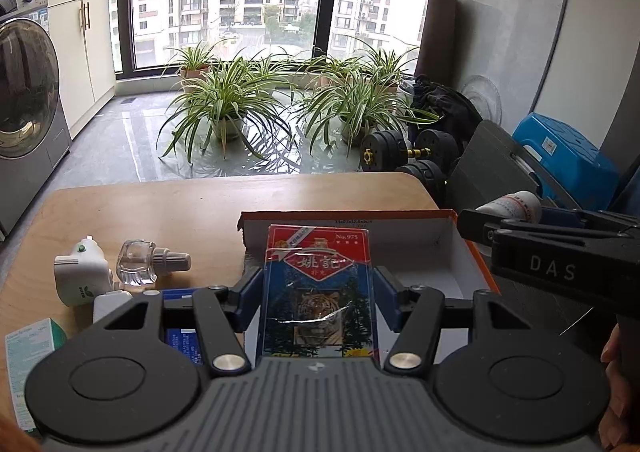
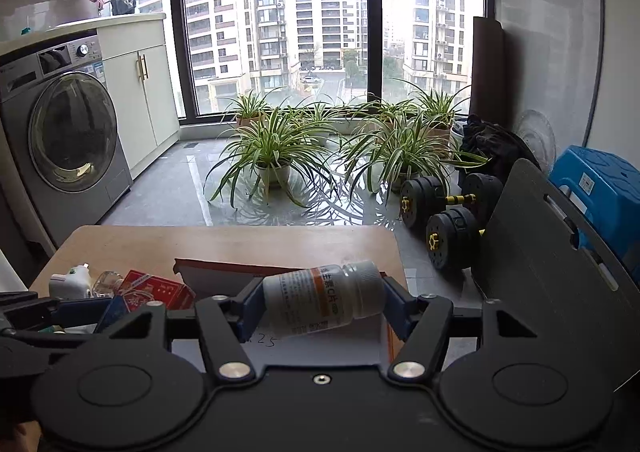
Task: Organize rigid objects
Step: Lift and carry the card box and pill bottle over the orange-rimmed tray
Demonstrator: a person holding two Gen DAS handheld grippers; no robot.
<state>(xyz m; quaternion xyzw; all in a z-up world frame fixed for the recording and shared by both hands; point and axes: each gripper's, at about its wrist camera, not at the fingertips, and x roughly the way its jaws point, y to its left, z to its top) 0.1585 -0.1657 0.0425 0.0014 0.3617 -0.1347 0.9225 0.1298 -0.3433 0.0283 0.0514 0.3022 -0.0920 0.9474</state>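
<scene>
Two grippers were loaded, and each of your views told a different half of the story. Your left wrist view showed the left gripper (image 1: 318, 284) with its blue pads clamped on the sides of a red-and-blue playing-card pack with a tiger picture (image 1: 318, 292), held upright over the near end of the shallow white cardboard box with orange edges (image 1: 460, 252). Only that view showed the small items on the light wooden table (image 1: 180, 208) to the left of the box: a white plug-in vaporiser with a green button (image 1: 82, 272), a clear refill bottle with a beige cap (image 1: 144, 262) lying on its side just beside it, and a pale green carton (image 1: 32, 348) at the near left edge.

Your right wrist view showed the right gripper (image 2: 322, 300) clamped end to end on a white pill bottle with an orange label band (image 2: 322, 300), lying crosswise and slightly tilted above the box's white floor (image 2: 320, 348). In the left view that gripper (image 1: 508, 212) came in from the right, over the box's right wall.

The box interior beyond the card pack looked bare. The table's far edge lay just behind the box's back wall, its right corner near black dumbbells (image 2: 440, 208) on the floor.
</scene>
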